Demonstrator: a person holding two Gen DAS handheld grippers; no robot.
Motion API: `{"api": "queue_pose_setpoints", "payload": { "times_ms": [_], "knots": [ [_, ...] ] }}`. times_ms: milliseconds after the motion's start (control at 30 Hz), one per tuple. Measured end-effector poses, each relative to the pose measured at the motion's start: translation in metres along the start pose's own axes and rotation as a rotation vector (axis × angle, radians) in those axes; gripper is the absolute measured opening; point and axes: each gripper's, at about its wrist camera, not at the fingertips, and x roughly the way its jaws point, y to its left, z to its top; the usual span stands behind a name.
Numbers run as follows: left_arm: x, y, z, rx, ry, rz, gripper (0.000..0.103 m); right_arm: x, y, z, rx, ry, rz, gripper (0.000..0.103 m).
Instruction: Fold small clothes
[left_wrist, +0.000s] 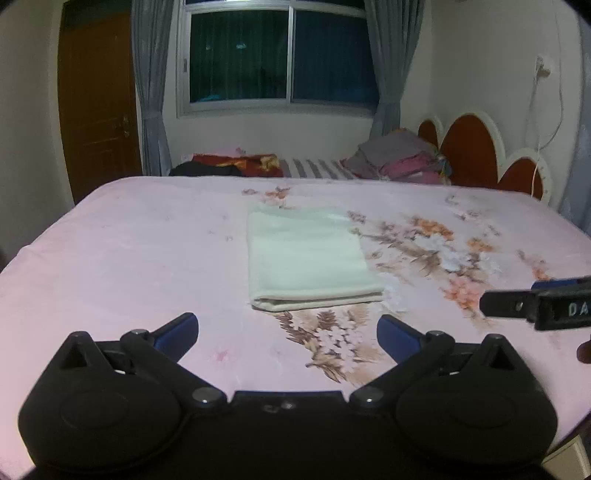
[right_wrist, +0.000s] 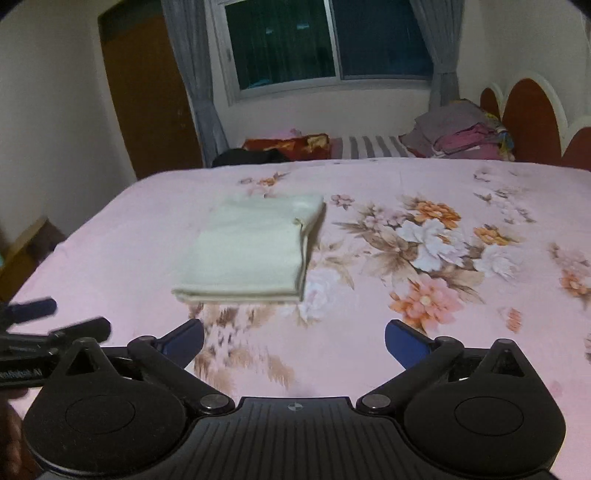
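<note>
Both of my cameras sit low over the near edge of the bed (left_wrist: 110, 236), looking forward along their own fingers toward the window (left_wrist: 284, 55) on the far wall. The left view has the folded cloth (left_wrist: 306, 258) almost dead ahead and near; the right view, set further right, sees the same cloth (right_wrist: 251, 251) left of centre. They share the bed, the window, the door (right_wrist: 147, 92) and the headboard (left_wrist: 469, 147), and each catches the other gripper at its edge.
</note>
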Motion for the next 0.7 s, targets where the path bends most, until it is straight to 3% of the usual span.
{"api": "queue_pose_setpoints", "payload": {
  "times_ms": [367,700],
  "knots": [
    [-0.068,-0.014,-0.013,-0.008,-0.04,-0.001,0.103,-0.072,0.012,-0.027,0.029,-0.036,-0.036,0.103],
    [-0.092,-0.021,-0.015,0.0,-0.078,-0.015,0.103,-0.096,0.018,-0.029,0.026,-0.065,-0.055,0.103]
  ]
}}
